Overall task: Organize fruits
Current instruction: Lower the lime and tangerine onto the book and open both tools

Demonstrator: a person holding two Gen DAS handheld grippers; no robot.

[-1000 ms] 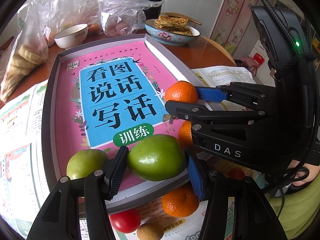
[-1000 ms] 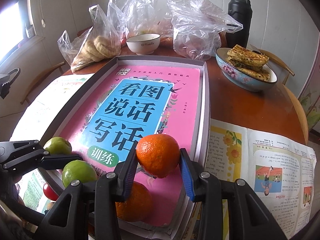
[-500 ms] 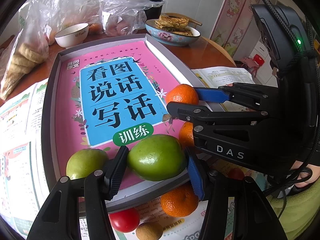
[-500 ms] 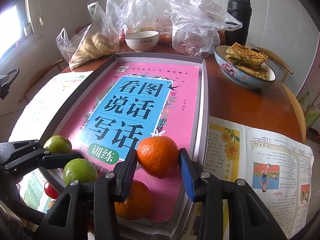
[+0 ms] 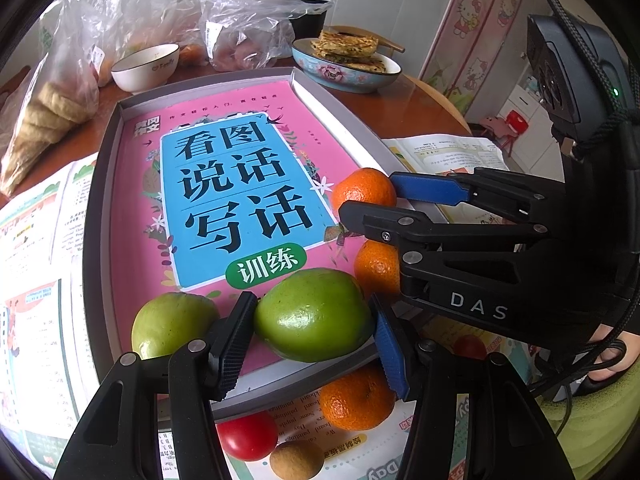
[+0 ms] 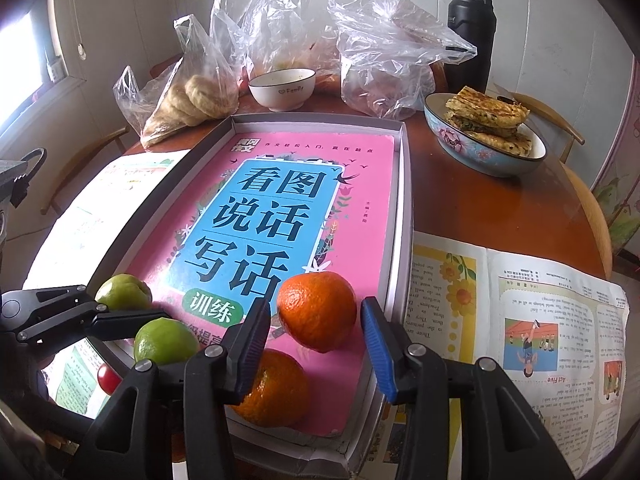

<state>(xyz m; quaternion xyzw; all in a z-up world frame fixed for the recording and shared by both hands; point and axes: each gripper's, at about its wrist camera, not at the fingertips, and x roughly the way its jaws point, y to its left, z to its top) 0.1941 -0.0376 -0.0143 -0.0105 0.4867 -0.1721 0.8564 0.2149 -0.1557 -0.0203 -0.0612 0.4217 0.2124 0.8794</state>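
Observation:
A grey tray (image 5: 100, 200) holds a pink and blue book. My left gripper (image 5: 312, 336) is shut on a green fruit (image 5: 314, 316) over the tray's near rim. A second green fruit (image 5: 172, 322) lies just left of it. My right gripper (image 6: 314, 340) has its jaws opening around an orange (image 6: 316, 310) that rests on the book, with a thin gap at each pad. A second orange (image 6: 272, 390) lies under its left finger. Outside the tray, in front, lie another orange (image 5: 356, 398), a red tomato (image 5: 248, 434) and a small brown fruit (image 5: 296, 458).
Behind the tray (image 6: 404, 200) stand a white bowl (image 6: 282, 90), plastic bags of food (image 6: 192, 96), a blue dish of flatbread (image 6: 484, 140) and a black flask (image 6: 472, 28). Open picture books (image 6: 520, 312) lie beside the tray. The round table's edge curves at right.
The right jaws have widened off the orange, which now sits on the book. The left gripper and its green fruit have not moved.

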